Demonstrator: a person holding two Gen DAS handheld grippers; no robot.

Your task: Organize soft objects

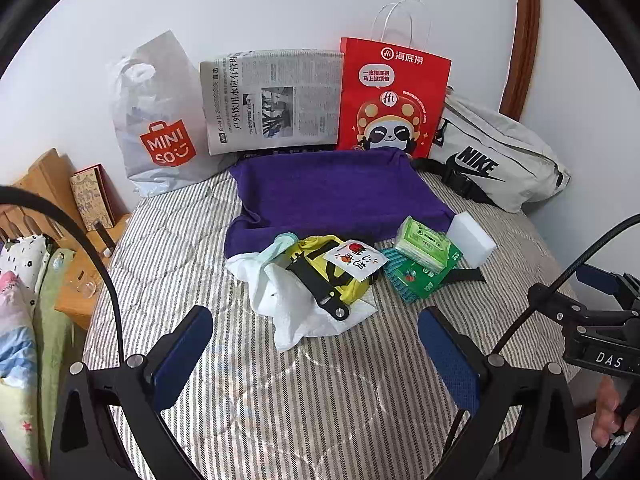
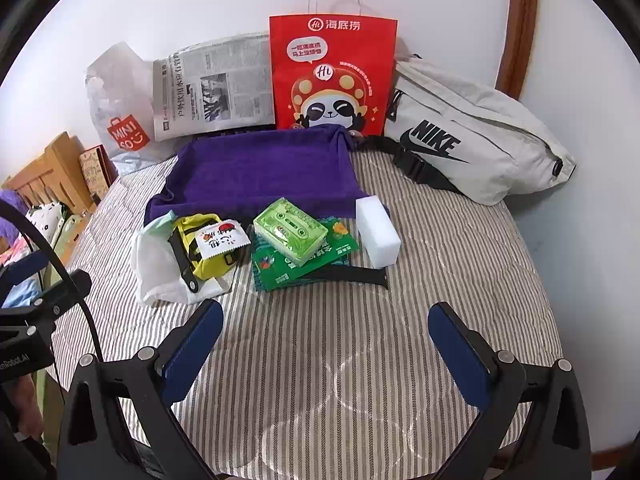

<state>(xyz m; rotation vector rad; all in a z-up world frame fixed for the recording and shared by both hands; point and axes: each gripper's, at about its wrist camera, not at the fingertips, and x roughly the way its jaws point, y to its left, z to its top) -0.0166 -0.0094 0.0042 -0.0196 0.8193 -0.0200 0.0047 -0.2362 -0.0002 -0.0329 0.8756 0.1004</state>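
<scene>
L gripper (image 1: 316,354) jaws wide, empty, over striped bedcover (image 1: 320,420). At 12: white cloth (image 1: 288,300), yellow pouch (image 1: 340,276), purple towel (image 1: 336,196) behind. At 1: green tissue pack (image 1: 420,242), white sponge (image 1: 472,240). At 3: R gripper (image 1: 600,312)

A red paper bag (image 2: 332,76), a newspaper (image 2: 212,88) and a plastic shopping bag (image 1: 160,120) are leaning against the wall; a wooden nightstand (image 1: 52,184) is standing beside the bed (image 2: 340,340).

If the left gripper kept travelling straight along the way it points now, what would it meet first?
Probably the striped bed cover, since the open, empty left gripper tilts downward. On a shallower path, it would first meet the white crumpled cloth under the yellow pouch; depth is unclear.
</scene>
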